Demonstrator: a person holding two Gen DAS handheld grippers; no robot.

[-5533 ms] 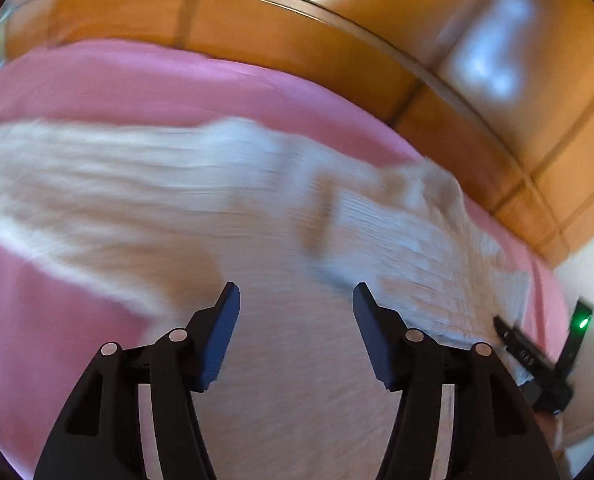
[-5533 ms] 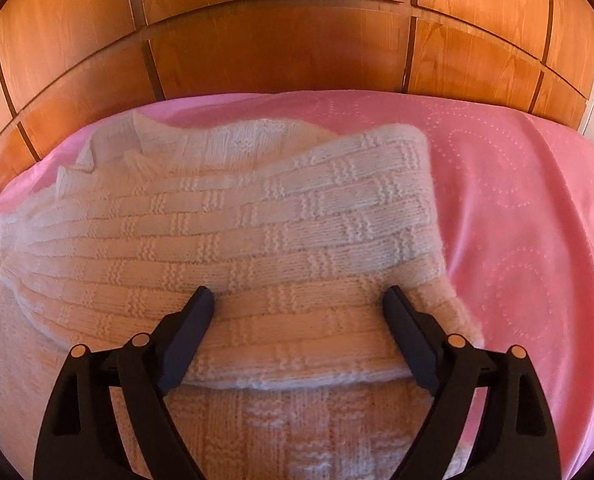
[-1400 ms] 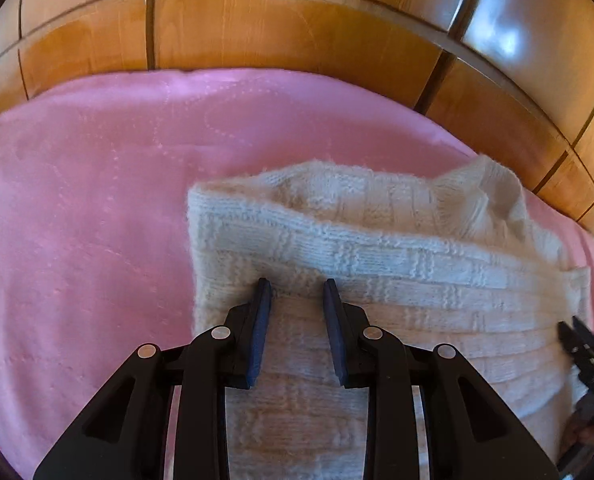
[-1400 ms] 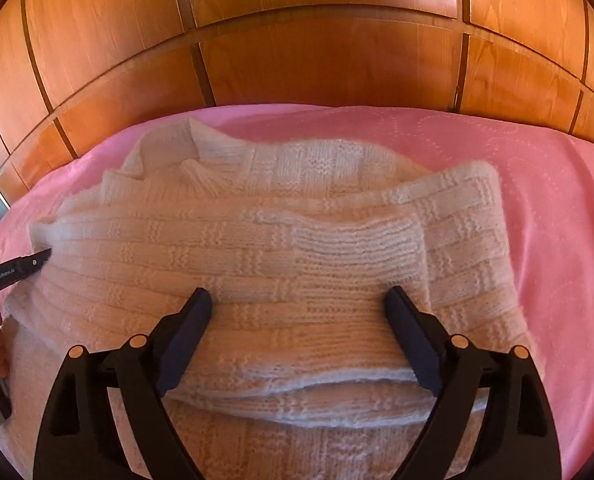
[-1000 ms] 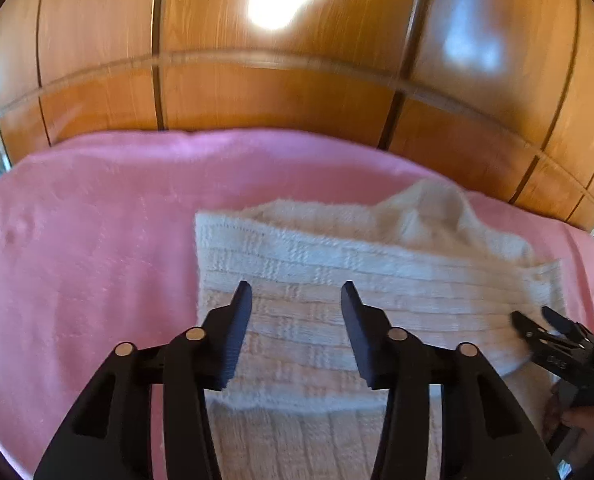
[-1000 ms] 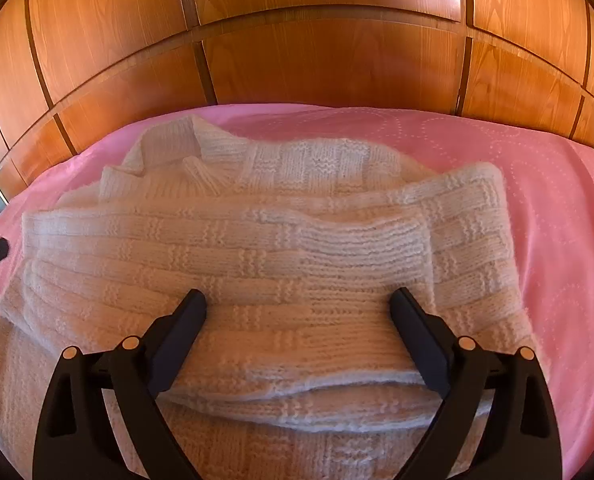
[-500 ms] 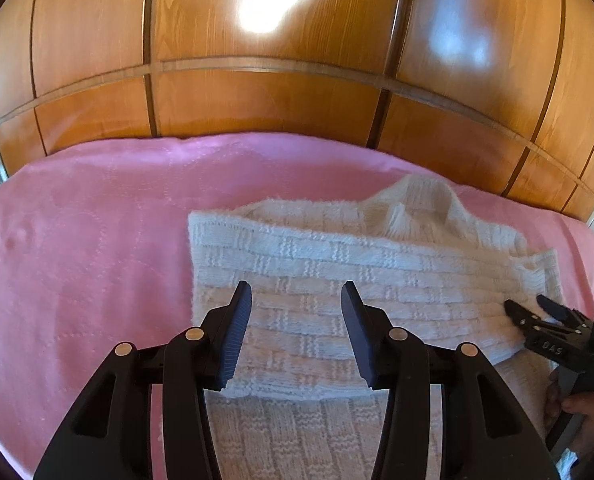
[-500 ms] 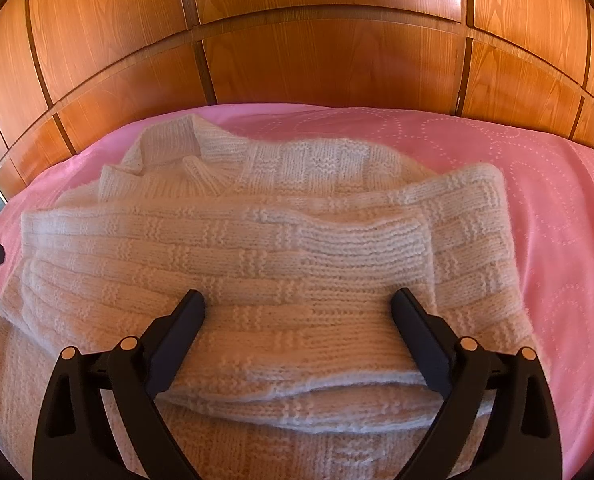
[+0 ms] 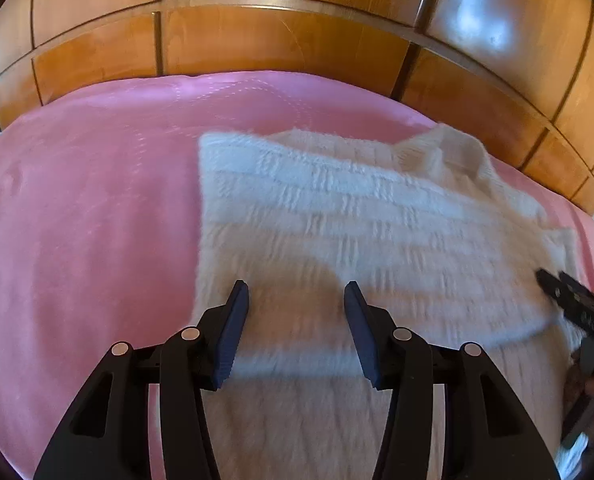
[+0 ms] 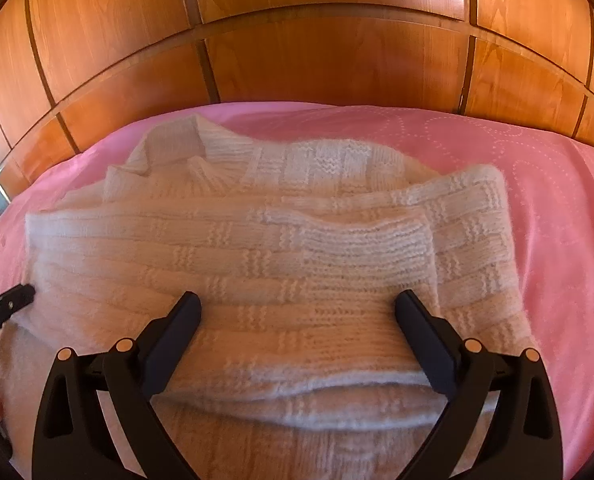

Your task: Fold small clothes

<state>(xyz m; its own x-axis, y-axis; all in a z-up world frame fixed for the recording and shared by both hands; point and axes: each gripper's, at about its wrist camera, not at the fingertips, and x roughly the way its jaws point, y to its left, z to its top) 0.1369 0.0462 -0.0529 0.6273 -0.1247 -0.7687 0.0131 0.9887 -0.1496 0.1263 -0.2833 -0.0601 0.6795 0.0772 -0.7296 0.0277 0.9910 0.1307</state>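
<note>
Left claw dropped nearer sweater, spread wider; right claw wide, empty.

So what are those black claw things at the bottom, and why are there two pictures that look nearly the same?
Those claws are grabbers, like big tweezers. A person holds one in each hand, and each grabber has a little camera that looks out along its two fingers. That is why you get two pictures: one from the left grabber, one from the right grabber. The camera lens bends everything, so the straight wooden panels at the back look curved.

On the pink bedcover lies a cream knitted sweater, with one layer already folded across the rest. Both grabbers are open above it and hold nothing. Each grabber also peeks into the other's picture at the edge. The left picture is a bit blurry, so that hand is probably moving.
</note>
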